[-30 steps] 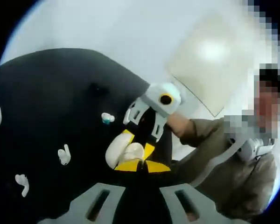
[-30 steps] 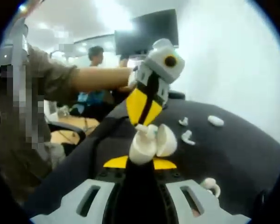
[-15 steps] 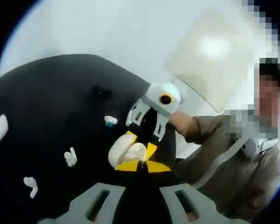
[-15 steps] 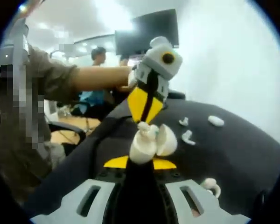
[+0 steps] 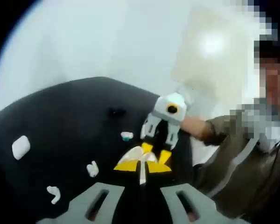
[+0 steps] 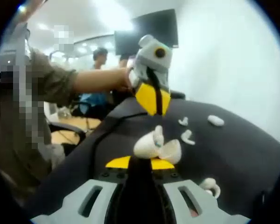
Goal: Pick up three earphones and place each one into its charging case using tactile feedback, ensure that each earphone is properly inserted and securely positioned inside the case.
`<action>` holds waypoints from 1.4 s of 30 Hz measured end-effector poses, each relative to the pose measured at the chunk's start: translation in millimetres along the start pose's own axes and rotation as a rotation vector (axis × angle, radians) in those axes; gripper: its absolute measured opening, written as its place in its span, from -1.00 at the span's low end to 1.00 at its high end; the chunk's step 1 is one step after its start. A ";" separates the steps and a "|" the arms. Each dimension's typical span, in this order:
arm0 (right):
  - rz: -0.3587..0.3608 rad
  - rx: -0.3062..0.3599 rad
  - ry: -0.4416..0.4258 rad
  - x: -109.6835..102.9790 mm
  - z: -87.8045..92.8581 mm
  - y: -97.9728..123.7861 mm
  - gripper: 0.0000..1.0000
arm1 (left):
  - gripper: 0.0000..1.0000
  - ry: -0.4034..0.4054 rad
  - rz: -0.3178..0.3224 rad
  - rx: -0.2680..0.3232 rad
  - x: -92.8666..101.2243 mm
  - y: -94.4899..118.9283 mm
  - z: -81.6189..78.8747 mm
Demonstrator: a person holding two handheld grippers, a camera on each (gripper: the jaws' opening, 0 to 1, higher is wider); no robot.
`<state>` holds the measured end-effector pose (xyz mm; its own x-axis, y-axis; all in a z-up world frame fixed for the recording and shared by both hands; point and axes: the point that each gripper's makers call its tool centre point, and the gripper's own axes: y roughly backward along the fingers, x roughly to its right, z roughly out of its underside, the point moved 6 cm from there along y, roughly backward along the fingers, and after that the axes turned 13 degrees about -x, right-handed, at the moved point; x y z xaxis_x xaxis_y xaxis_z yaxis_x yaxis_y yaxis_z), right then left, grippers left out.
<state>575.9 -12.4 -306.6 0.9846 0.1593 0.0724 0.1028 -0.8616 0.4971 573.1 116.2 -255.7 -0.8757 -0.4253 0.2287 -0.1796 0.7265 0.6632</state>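
black round table (image 6: 233, 154) fills lower frame, far edge cut off | right gripper (image 6: 141, 163) at bottom centre pinches open white charging case (image 6: 157, 148), lid tilted left, contents blurred | left gripper (image 6: 153, 105), upper centre, yellow jaws pressed together | loose white earphones (image 6: 187, 136) lie right of case, orientation unclear

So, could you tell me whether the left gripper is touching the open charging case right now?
Apart. In the right gripper view, dark table shows between the left gripper and the open charging case, which the right gripper holds.
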 end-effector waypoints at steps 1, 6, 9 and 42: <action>-0.001 0.000 -0.002 -0.2 0.1 0.1 -0.68 | -0.94 -0.016 -0.023 0.010 -2.3 -1.4 1.7; 0.010 -0.003 -0.011 -0.7 -0.2 -0.1 -0.68 | -0.95 -0.045 -0.127 0.214 -3.6 19.7 -8.8; -0.001 -0.001 -0.027 -0.5 0.0 0.5 -0.68 | -0.98 0.039 -0.040 0.448 -9.9 29.0 -0.5; -0.151 0.078 -0.460 14.2 -7.9 8.6 -0.33 | -0.88 -0.131 -0.251 0.305 -23.5 -18.9 28.5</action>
<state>589.7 -13.7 -294.5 0.9165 0.0710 -0.3936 0.2423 -0.8817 0.4050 584.4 127.9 -293.9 -0.8336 -0.5520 -0.0190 -0.5025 0.7438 0.4407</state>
